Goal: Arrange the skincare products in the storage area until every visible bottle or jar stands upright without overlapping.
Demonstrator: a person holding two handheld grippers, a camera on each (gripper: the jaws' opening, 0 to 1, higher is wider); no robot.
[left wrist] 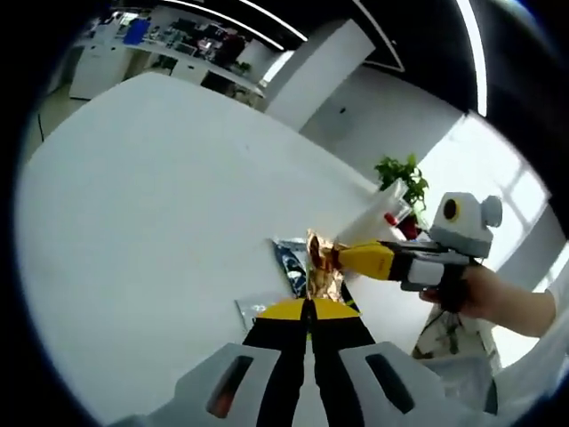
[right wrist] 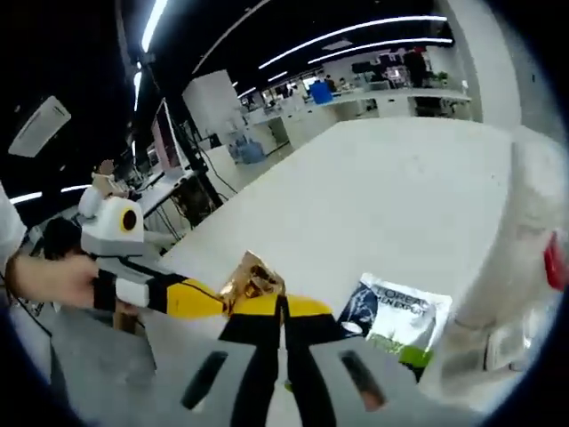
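Above the white table (right wrist: 391,187), a crumpled gold packet (right wrist: 252,277) is being pinched by both the left gripper (left wrist: 308,307) and right gripper (right wrist: 283,307); a sachet (right wrist: 397,318) marked "L'OREAL" is lying beside it.

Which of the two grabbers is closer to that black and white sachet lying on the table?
Right. The right gripper sits just beside the sachet. The left gripper is further off, beyond the gold foil packet that both pinch.

crinkled glossy gold foil packet (left wrist: 322,267); matt white table (left wrist: 160,205).
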